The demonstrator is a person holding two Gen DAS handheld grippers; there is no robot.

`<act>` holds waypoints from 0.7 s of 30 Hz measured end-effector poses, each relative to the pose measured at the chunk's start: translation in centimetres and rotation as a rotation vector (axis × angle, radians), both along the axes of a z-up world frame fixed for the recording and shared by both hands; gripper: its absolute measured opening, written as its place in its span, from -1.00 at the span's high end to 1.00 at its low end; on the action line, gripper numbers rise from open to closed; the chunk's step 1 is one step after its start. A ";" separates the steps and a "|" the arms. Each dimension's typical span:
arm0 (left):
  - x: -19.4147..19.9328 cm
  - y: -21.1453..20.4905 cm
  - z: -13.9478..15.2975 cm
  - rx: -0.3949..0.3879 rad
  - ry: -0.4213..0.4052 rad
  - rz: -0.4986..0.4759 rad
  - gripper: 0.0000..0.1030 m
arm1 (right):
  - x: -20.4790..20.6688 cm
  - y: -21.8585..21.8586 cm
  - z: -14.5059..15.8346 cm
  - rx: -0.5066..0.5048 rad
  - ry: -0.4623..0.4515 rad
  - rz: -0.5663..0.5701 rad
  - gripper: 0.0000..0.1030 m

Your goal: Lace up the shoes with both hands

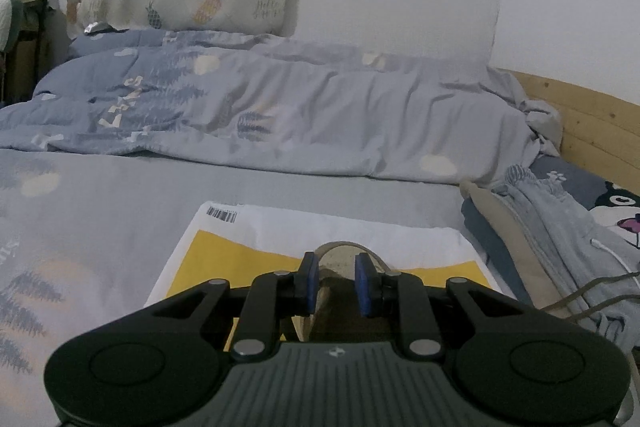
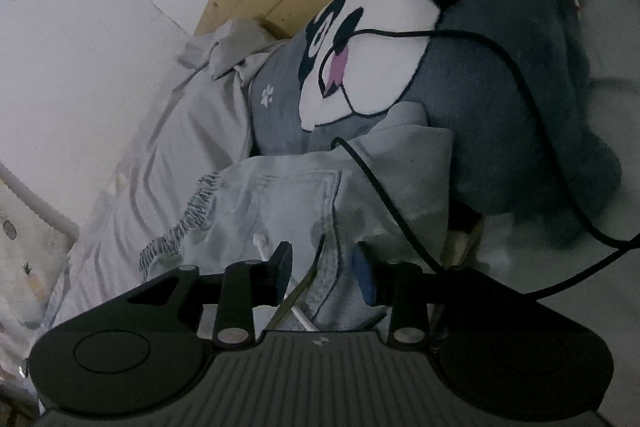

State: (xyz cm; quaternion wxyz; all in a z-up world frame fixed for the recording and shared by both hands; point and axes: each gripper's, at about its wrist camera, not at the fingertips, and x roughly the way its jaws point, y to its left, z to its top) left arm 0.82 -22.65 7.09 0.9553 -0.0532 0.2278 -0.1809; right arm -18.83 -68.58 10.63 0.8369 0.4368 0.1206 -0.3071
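Left gripper (image 1: 339,283): jaws stand narrowly apart around the heel of a beige shoe (image 1: 340,311); whether the blue pads (image 1: 310,283) press its sides cannot be told. The shoe rests on a white-and-yellow mailing bag (image 1: 256,239) on the grey-blue bed sheet (image 1: 100,203).

Right gripper (image 2: 326,275): jaws apart, pads touching nothing, with a thin lace (image 2: 298,289) (olive-toned) running between them over folded pale denim (image 2: 304,195), beside a husky-face cushion (image 2: 500,99).

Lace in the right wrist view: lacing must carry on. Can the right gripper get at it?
Probably yes: the lace lies bare between the open right gripper's fingers, over the jeans.
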 end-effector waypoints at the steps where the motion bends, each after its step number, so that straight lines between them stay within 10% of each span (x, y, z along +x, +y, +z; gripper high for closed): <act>1: 0.0 0.0 0.0 -0.003 -0.001 0.001 0.65 | 0.0 0.0 0.0 -0.001 0.000 0.000 0.29; 21: 0.1 -0.1 0.0 -0.025 0.010 -0.015 0.65 | 1.0 0.4 -0.7 0.025 -0.030 -0.007 0.32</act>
